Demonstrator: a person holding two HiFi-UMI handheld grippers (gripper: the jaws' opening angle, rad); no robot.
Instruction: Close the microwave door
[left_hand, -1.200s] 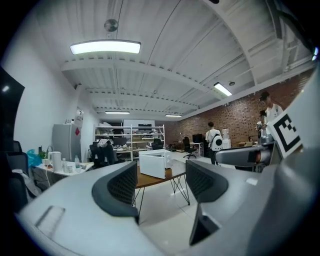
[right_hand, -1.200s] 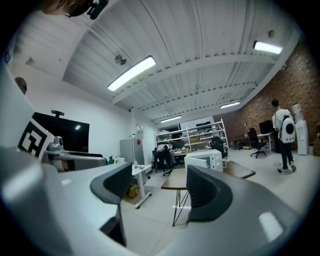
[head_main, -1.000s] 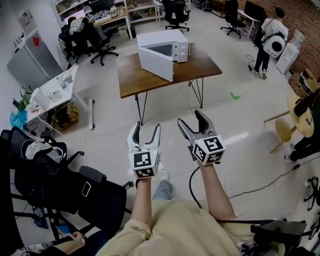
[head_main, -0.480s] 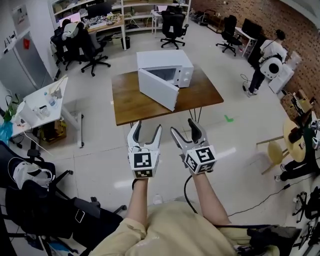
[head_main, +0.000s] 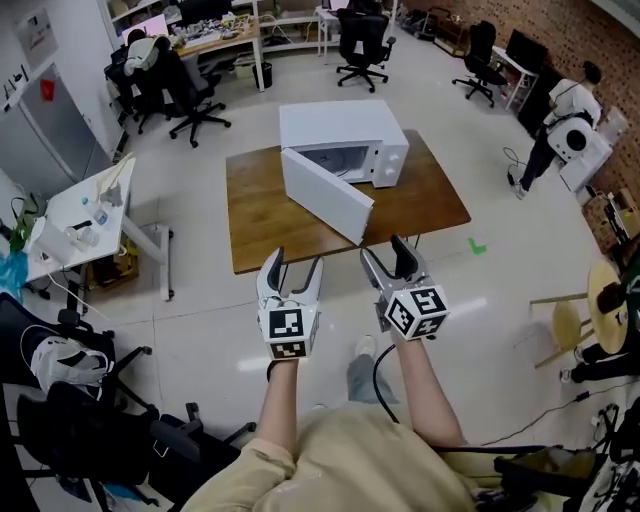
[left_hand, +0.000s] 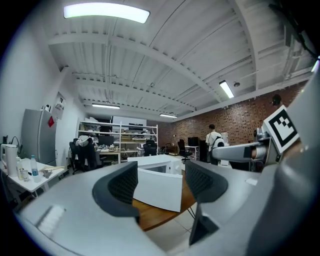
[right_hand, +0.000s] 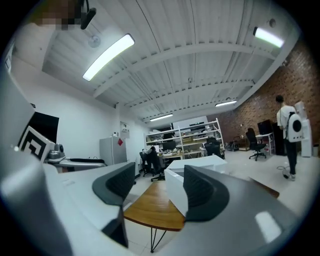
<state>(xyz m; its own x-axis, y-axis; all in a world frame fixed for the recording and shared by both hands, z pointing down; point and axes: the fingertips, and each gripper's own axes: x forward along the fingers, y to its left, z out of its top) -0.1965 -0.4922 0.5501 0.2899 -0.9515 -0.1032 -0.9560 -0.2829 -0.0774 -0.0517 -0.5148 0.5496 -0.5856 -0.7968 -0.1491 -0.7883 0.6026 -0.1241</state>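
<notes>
A white microwave (head_main: 345, 135) stands on a brown wooden table (head_main: 255, 215), and its door (head_main: 325, 195) hangs open, swung out toward me. Both grippers are held side by side just short of the table's near edge. My left gripper (head_main: 293, 265) is open and empty. My right gripper (head_main: 385, 252) has its jaws closing with nothing between them. In the left gripper view the door (left_hand: 159, 192) shows between the jaws, still well ahead. The right gripper view has the door (right_hand: 175, 192) and the table (right_hand: 150, 207) ahead of the jaws.
A white desk (head_main: 85, 215) with small items stands at the left. Office chairs (head_main: 190, 85) sit behind the table. A person (head_main: 570, 120) stands at the far right. A wooden stool (head_main: 570, 320) is at the right, a black chair (head_main: 80, 420) at my near left.
I have walked toward the table, so the microwave is nearer and both grippers now reach the table's near edge. The right jaws have narrowed.
</notes>
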